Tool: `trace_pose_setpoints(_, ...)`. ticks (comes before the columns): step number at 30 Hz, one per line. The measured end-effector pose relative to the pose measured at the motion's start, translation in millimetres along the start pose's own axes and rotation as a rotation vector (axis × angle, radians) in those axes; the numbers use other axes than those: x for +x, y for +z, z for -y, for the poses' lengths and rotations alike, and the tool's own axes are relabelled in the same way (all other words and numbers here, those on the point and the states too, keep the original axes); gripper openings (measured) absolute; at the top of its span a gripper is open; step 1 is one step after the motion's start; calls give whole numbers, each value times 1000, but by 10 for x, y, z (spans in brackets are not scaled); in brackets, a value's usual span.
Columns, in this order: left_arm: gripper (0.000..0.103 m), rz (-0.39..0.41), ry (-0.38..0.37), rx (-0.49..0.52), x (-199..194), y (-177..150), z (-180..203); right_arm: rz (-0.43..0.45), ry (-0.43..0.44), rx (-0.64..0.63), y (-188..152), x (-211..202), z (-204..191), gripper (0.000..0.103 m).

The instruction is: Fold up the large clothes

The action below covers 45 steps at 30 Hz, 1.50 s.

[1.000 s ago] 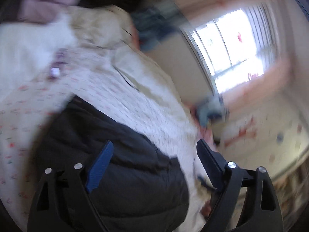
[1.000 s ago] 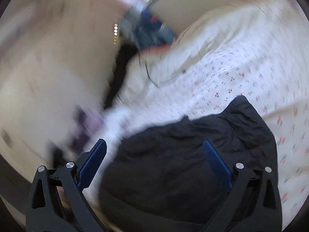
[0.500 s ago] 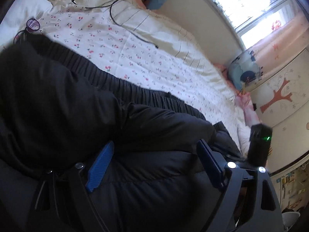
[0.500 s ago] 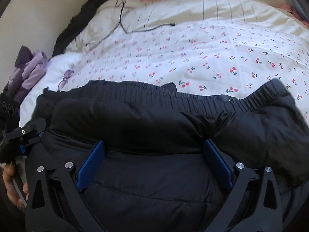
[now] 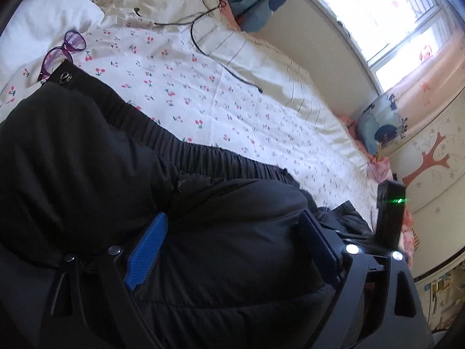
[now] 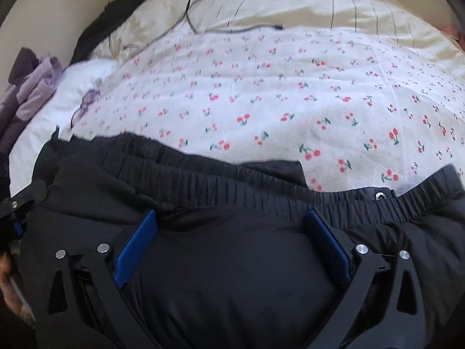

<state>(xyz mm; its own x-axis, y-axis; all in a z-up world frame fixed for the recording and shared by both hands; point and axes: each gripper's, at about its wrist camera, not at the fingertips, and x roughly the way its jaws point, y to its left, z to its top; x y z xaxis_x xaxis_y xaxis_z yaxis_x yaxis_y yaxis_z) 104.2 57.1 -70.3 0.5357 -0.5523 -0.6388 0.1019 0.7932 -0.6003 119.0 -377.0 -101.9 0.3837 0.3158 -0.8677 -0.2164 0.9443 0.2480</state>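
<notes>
Thing to fold: a big black puffy jacket [image 6: 238, 276] with a stretchy gathered hem [image 6: 261, 180].
Where it is: it lies on the bed [image 6: 276, 93], on the cherry sheet, at the near edge, right under both tools.
Long way: the hem band runs from side to side in front of both tools, so the jacket's long side goes left to right.
Left gripper [image 5: 232, 235]: jaws wide apart, with black cloth bulging up between the blue pads (I cannot tell if the pads press on it).
Right gripper [image 6: 232, 232]: jaws also wide apart, with a puffy fold between them, and holding nothing tight.
Which way to go: the hem lies just ahead of both sets of jaws, and the bare sheet is past it.
Who is nearer: both look about the same, each over its own half (left tool by the snap end near the purple sunglasses [image 5: 62, 51]).
Next move, my guess: each tool needs to close on its own bit of cloth, then carry it over along the short way.
Watch out: the puffy cloth is slippery and thick, so a shallow pinch may slide off.
Also there: a thin black cable [image 5: 221, 58] on the far side, well apart.
</notes>
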Motion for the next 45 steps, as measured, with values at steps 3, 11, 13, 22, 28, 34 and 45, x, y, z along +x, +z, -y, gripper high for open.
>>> trace_pose_setpoints(3,87,31,-31,-49,-395,-21,53,63,-17,23,-133,-503,70,96)
trace_pose_setpoints(11,94,145,1,-23,-889,-590,-318,228,-125,201,-1205,-897,1019,97)
trace_pose_setpoints(13,94,118,16,12,-796,-642,-316,257,-61,227,-1268,-886,1112,96)
trace_pose_setpoints(22,94,142,-16,-53,-1873,-895,-263,300,-9,-147,-1808,-1969,-309,96)
trace_pose_setpoints(28,96,134,-71,-309,-2362,-1496,-724,203,-124,-697,-2693,-1672,-1716,96)
trace_pose_setpoints(34,96,67,-218,-523,-2255,-2045,-887,161,-386,-740,-2751,-1029,-2024,96)
trace_pose_setpoints(45,96,-19,-419,-591,-1673,-2258,-567,161,41,-156,-2246,-1294,-1232,96)
